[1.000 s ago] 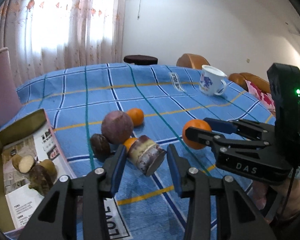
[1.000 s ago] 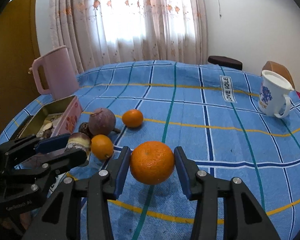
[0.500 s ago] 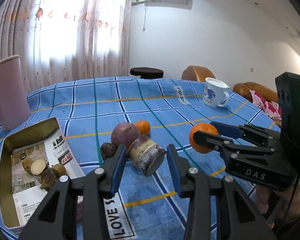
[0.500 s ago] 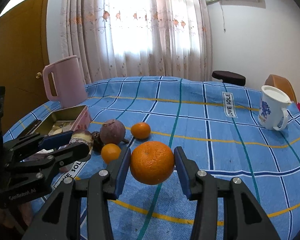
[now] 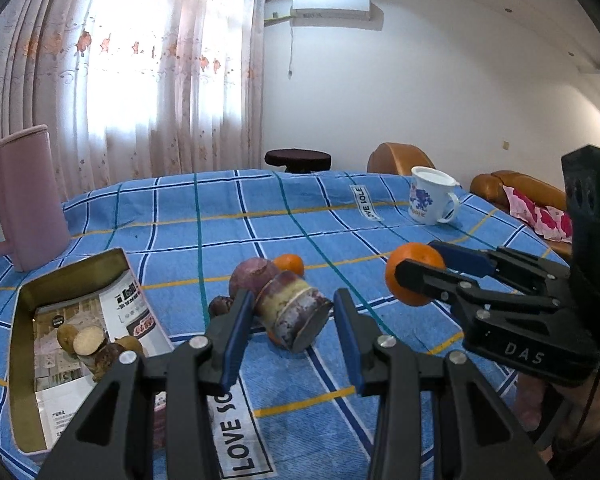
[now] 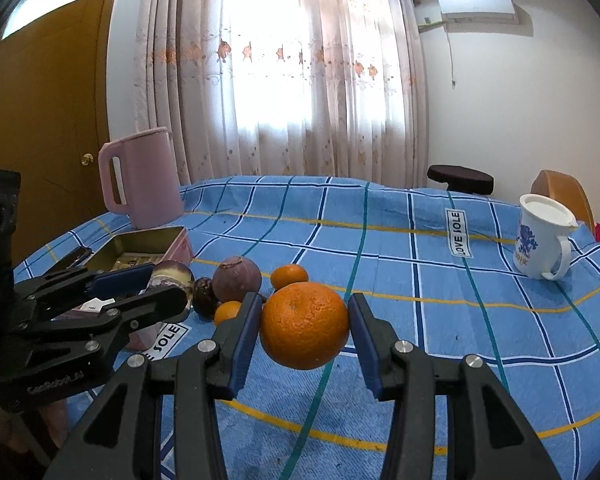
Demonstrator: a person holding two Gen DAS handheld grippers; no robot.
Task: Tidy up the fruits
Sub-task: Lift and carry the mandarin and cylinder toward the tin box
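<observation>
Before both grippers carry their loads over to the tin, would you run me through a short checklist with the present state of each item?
1. Right gripper shut on the large orange, lifted off the cloth: ok.
2. Left gripper shut on the purple cut piece: ok, though it sits tilted.
3. Grip firm enough for travel: cannot tell.
4. Tin has free floor space beside the pieces already inside: ok.
5. The two grippers are apart from each other: ok.
6. Pink jug stands behind the tin, outside the path: ok.
</observation>
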